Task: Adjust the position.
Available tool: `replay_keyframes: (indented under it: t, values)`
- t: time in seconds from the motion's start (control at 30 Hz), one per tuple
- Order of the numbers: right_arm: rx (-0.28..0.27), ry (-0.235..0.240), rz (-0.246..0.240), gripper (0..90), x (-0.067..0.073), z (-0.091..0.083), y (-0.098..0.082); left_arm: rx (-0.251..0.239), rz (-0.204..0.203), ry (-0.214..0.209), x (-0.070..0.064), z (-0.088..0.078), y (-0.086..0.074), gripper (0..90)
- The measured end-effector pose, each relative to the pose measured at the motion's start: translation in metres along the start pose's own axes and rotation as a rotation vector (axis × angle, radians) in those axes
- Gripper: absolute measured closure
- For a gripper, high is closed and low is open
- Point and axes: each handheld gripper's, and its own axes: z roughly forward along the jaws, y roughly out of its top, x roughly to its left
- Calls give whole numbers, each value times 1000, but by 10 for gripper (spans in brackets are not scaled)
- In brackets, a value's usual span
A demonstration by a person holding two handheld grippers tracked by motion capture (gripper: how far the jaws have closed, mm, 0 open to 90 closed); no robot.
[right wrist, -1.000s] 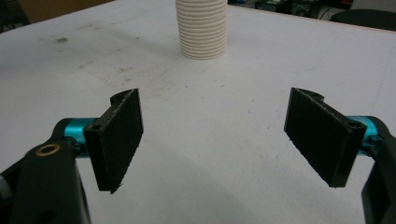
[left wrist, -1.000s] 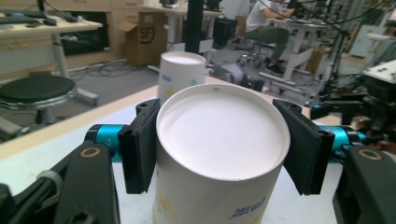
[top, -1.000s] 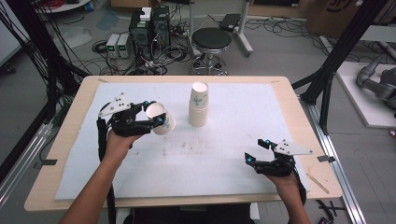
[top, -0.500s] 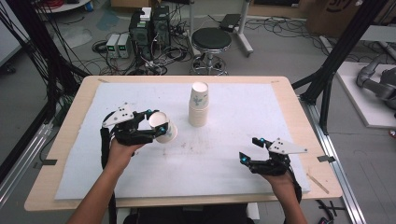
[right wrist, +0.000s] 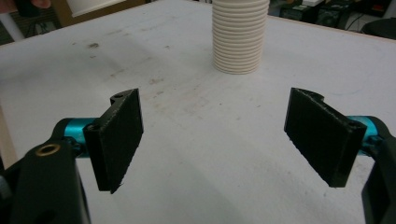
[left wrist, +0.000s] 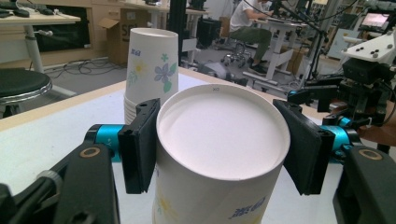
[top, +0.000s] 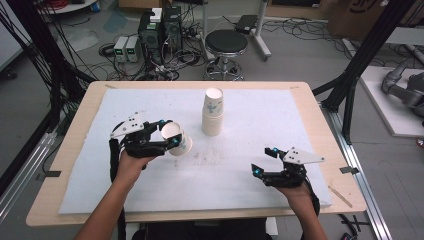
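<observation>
High view: left tool [top: 167, 141] sits left of centre in the frame, above the white mat [top: 240, 165] that covers the bench [top: 300, 86]. It grips a single paper cup [top: 176, 139], tipped on its side with the open mouth facing up-left toward the tool body. Cup stack [top: 213, 112] stands upright just above frame centre, well apart from the held cup. Right tool [top: 263, 160] at lower right, low over the mat.

Left gripper view adds what the high view cannot give: both black pads [left wrist: 140, 144] press the cup's [left wrist: 219, 154] wall from either side just below the rim, jaws set cup-wide and clamped. The mouth faces the camera; blue print shows on the lower wall. The stack [left wrist: 152, 70] rises behind at upper left, with a flower print. The other tool [left wrist: 364, 93] shows at the right edge.

Right gripper view: the right tool [right wrist: 212, 140] has its jaws spread wide, nothing between them, bare stained mat [right wrist: 187, 93] below. Whether they touch the mat is hard to judge from this angle. The stack's [right wrist: 239, 37] ribbed rims appear at top centre, well ahead of the jaws.
</observation>
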Motion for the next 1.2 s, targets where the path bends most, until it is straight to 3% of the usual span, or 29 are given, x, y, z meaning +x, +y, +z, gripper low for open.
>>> replay_keyframes:
  t: [0.13, 0.47, 0.77, 1.03, 1.2]
  values:
    - [4, 60, 13, 200, 7, 6, 5, -1, -3, -18, -3, 3, -5, 355]
    - [14, 197, -39, 200, 28, 28, 20, 48, 11, -80, -17, 18, -6, 356]
    - [6, 234, -88, 200, 33, 37, 33, 93, 21, -128, -27, 30, -7, 357]
    - [5, 296, -145, 200, 40, 48, 47, 118, 30, -180, -37, 38, -4, 359]
    - [4, 333, -158, 200, 47, 57, 47, 126, 41, -208, -43, 42, -1, 359]
